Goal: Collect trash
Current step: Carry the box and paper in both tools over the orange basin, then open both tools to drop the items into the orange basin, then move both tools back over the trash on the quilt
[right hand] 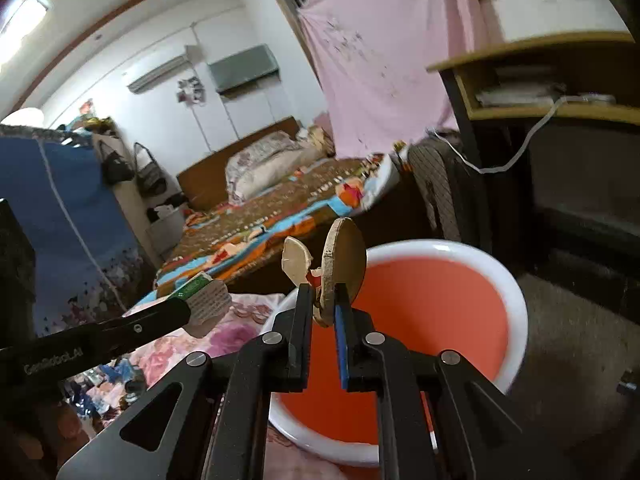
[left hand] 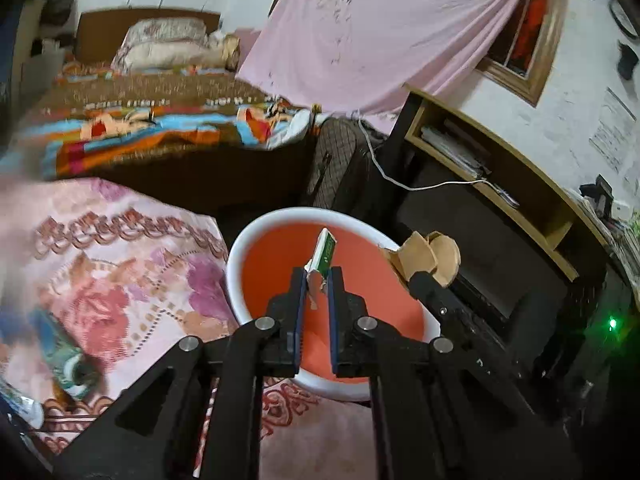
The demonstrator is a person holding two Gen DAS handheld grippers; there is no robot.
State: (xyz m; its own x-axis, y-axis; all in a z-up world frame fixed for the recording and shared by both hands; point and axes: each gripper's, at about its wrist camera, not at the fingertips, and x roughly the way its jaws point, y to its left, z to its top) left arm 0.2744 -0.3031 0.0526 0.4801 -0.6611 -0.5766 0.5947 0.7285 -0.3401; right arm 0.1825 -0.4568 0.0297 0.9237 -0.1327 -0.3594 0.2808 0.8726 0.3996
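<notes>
The left gripper (left hand: 318, 280) is clamped tight on a small green-and-white carton (left hand: 325, 254), which is pinched by its crumpled bottom end and sticks up past the fingertips at a tilt, right over the orange inside of the white-rimmed basin (left hand: 236, 256). In the right wrist view the same carton (right hand: 204, 300) is seen at the tip of the left gripper, off to the left of the basin (right hand: 516, 292). The right gripper (right hand: 323, 292) is squeezed shut on broken tan cardboard pieces (right hand: 344, 264); a rounded disc is held on edge between the pads, with a smaller torn bit and a scrap of red beside it. From the left wrist view those pieces (left hand: 430, 256) are seen hanging at the basin's right rim. The basin is set on a pink floral cloth (left hand: 120, 280), just beside a bed (left hand: 160, 128).
</notes>
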